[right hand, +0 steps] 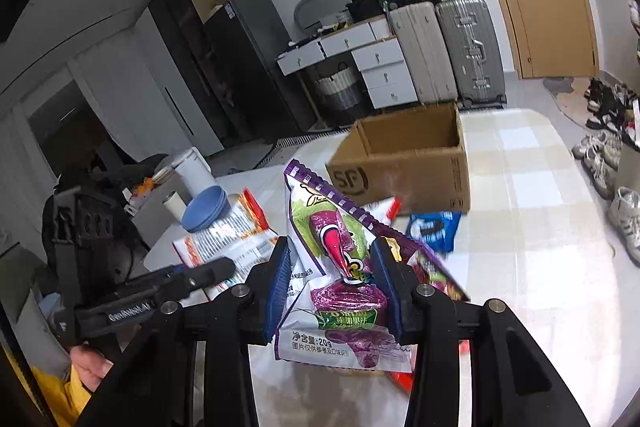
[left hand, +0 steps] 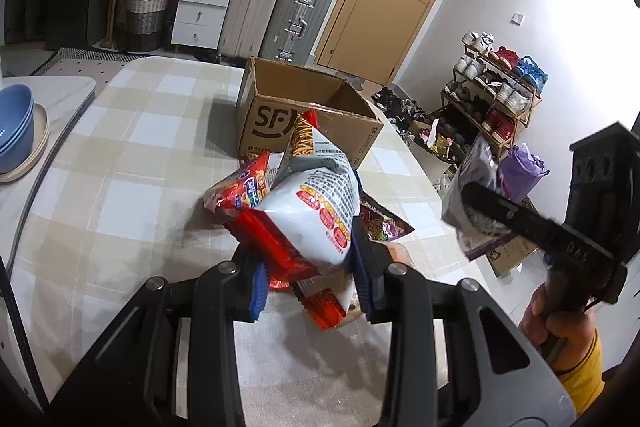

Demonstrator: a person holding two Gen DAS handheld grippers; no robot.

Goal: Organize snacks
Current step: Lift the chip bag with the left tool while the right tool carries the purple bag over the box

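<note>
Gripped a white-and-red snack bag (left hand: 316, 203) in the left gripper (left hand: 310, 279), with both blue pads pressed on its lower part. Gripped a purple-and-white snack bag (right hand: 340, 267) in the right gripper (right hand: 334, 287) in the same way, jaws closed on its middle. Held both bags above the checked table (left hand: 120, 147), not resting on it.

Found the open cardboard box (left hand: 304, 115) straight ahead of the left gripper, just behind the top of the white-and-red bag. Found it ahead and a little to the right of the right gripper, farther away. Judged the left hand as the nearer one to the box.

Kept the long axis of each bag along the fingers, top end toward the box. Judged a forward move over the box rim as the next need, then a release.

Noted a puffy white-and-red bag with printed text on its back and red sealed edges. Noted a creased purple one with a purple sweet potato picture. Left a blue cookie pack (right hand: 434, 229) on the table in front of the box.
</note>
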